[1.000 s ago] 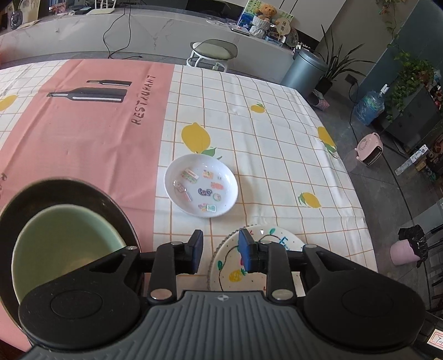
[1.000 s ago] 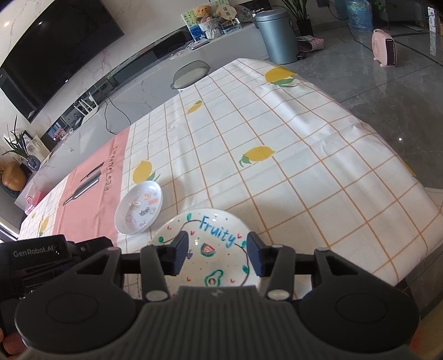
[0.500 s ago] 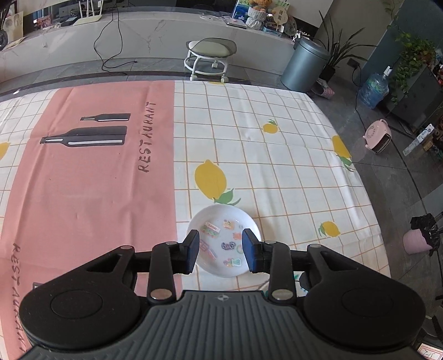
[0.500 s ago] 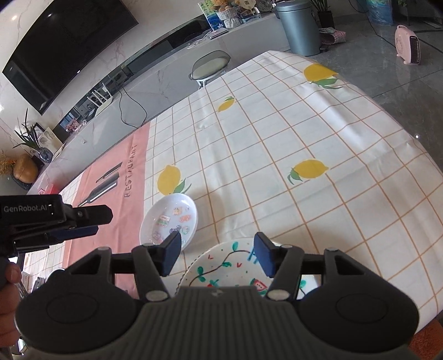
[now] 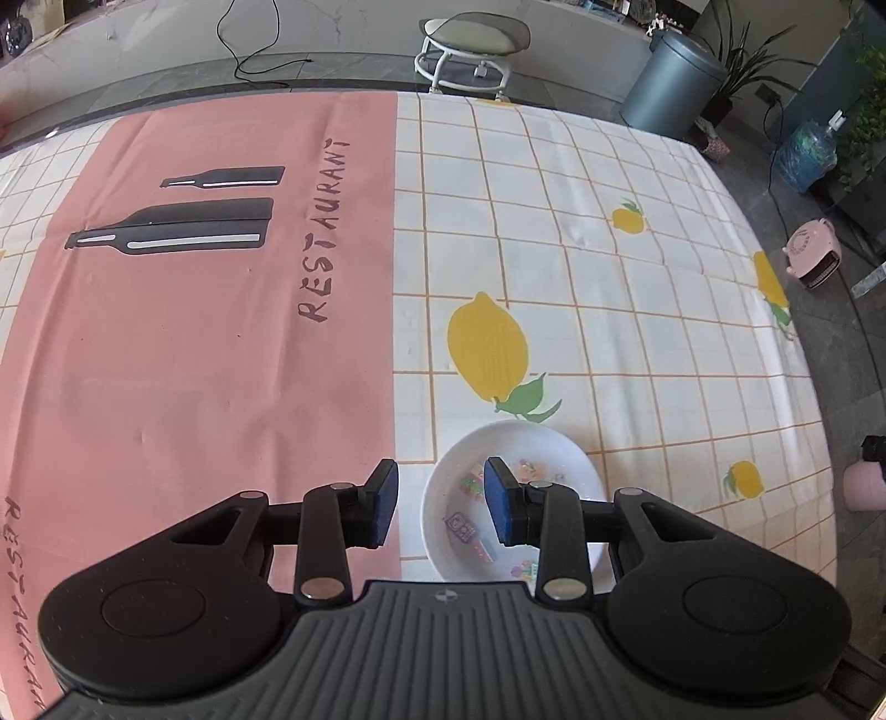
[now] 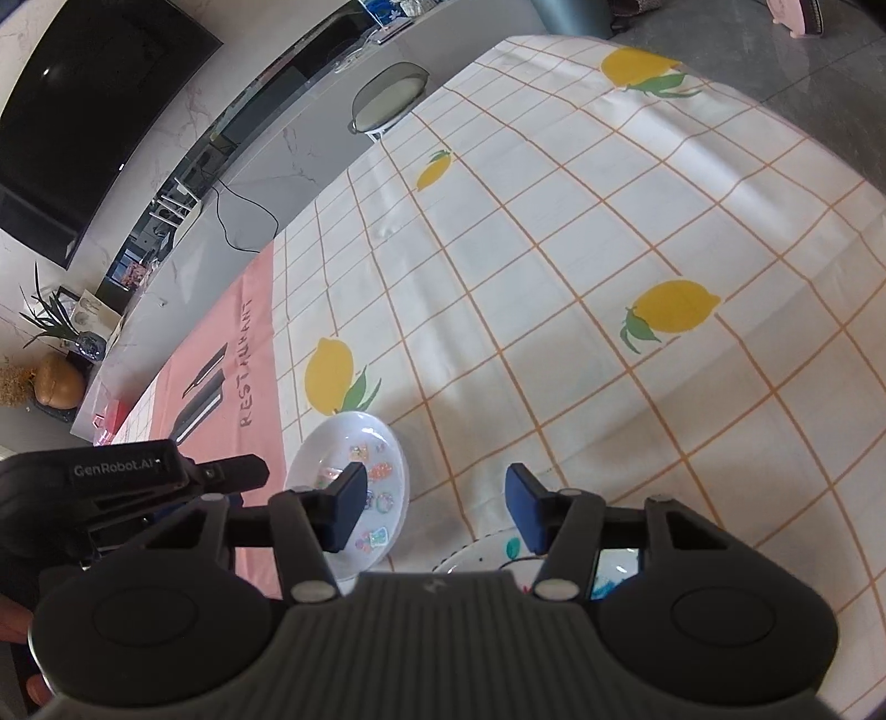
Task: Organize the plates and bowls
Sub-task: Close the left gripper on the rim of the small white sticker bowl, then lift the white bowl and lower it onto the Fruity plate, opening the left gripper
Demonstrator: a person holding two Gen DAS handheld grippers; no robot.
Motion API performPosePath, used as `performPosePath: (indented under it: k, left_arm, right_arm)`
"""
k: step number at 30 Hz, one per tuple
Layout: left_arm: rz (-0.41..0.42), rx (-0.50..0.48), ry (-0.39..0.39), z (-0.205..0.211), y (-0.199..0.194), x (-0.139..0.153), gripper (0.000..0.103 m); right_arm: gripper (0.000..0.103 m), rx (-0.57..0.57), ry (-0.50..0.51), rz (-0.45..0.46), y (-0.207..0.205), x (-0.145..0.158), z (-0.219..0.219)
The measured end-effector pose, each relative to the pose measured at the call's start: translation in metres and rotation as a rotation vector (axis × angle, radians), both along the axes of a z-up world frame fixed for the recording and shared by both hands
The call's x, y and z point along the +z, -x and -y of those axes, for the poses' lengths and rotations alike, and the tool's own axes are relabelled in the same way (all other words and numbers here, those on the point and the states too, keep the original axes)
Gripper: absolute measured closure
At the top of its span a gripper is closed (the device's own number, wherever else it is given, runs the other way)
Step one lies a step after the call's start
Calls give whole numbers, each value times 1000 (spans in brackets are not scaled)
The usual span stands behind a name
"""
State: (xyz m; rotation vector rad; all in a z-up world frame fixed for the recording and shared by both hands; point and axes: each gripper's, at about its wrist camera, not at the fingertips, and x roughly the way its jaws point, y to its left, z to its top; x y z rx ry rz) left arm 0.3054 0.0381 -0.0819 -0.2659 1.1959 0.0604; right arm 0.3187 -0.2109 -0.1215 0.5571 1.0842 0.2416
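Observation:
A small white bowl with colourful sticker prints [image 5: 540, 451] sits on the lemon-check tablecloth; it also shows in the right wrist view [image 6: 382, 443]. My left gripper [image 5: 440, 507] is open and empty, hovering over the bowl's near-left rim, with the rim between its blue pads. My right gripper [image 6: 434, 507] is open and empty above the cloth. A white plate with fruit drawings [image 6: 498, 556] lies under it, mostly hidden by the gripper body. The left gripper's body [image 6: 166, 479] shows at the left of the right wrist view.
The pink "RESTAURANT" runner [image 5: 221, 332] covers the table's left part. A stool [image 5: 470, 44] and a grey bin [image 5: 670, 83] stand beyond the far edge. The table's right edge [image 5: 814, 387] drops to the floor, where a pink heater [image 5: 811, 260] sits.
My left gripper has moved forward from over the dark plate and green bowl to the small sticker bowl. My right gripper has pulled back, so the fruit plate has slid under its body.

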Motion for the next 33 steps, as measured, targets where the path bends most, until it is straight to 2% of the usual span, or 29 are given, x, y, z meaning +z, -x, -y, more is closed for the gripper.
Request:
performPosePath:
  k: [4,7,11,13,15,16,20,24,33]
  left_arm:
    - [-45,-22,0,2,-7,-13,64]
    - [-74,-16,-15,1,-12,-21,65]
    - [-84,-27,-7,1,-14,-26,76]
    - [-82,-32,1,1,-15,-26,82]
    - [-83,-39,20,1,-16,-27,91]
    - [-82,-44,23,2,-16,-27,92]
    - [-64,-47,31,2,-12,-23,97]
    - [-31,-54,54,4,-5,-9,99]
    - [50,-118,91,21,26,29,100]
  right_arm:
    - [56,-1,-19,-34,-7,-13,-4]
    - [57,-3,-31,-23,-10,-14,-6]
    - [65,2,-58,-34,-15,-18,-10]
    - [76,6,-78,-48,-16,-21,-12]
    - [83,4,-102,-61,-16,-24,-13]
    - [89,4,-107,-68,-15,-26,-14]
    - [101,-15,-100,-74,-13,-28,-15]
    - [102,-35,-97,-62,-9,-21,-10]
    - [102,-95,-108,17,20,18,14]
